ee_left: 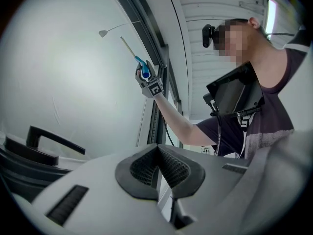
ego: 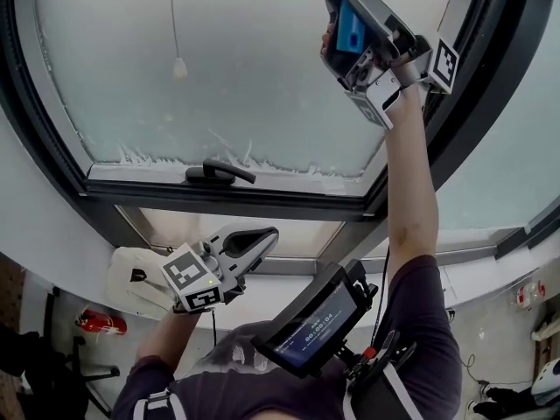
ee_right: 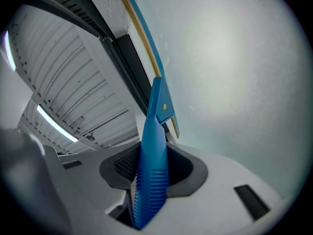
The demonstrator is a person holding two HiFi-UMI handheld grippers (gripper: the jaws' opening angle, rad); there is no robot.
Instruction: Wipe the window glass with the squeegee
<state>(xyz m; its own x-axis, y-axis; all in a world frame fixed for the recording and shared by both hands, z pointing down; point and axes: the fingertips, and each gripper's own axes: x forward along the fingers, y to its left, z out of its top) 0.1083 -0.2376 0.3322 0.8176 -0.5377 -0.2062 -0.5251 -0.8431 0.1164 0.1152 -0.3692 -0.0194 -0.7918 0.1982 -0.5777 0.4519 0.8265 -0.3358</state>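
From the head view, one pane of frosted window glass (ego: 245, 68) sits in a dark, smooth frame (ego: 262, 201) with one black lever handle (ego: 219, 173) at its lower edge. A thin cord ending in a small bell-shaped pull (ego: 179, 66) hangs before the pane. The right hand-held gripper (ego: 354, 46), grey moulded plastic, is raised high at the pane's right side and holds a blue squeegee (ego: 353, 26). The left hand-held gripper (ego: 267, 239) is low, below the frame.

In the left gripper view, its two ribbed black pads (ee_left: 173, 168) meet in a V with nothing between them.

In the right gripper view, both jaws clamp the squeegee's flat blue plastic grip, ridged crosswise at its lower end. Its long, straight blade, blue with a tan strip, runs up along the frame beside the glass.
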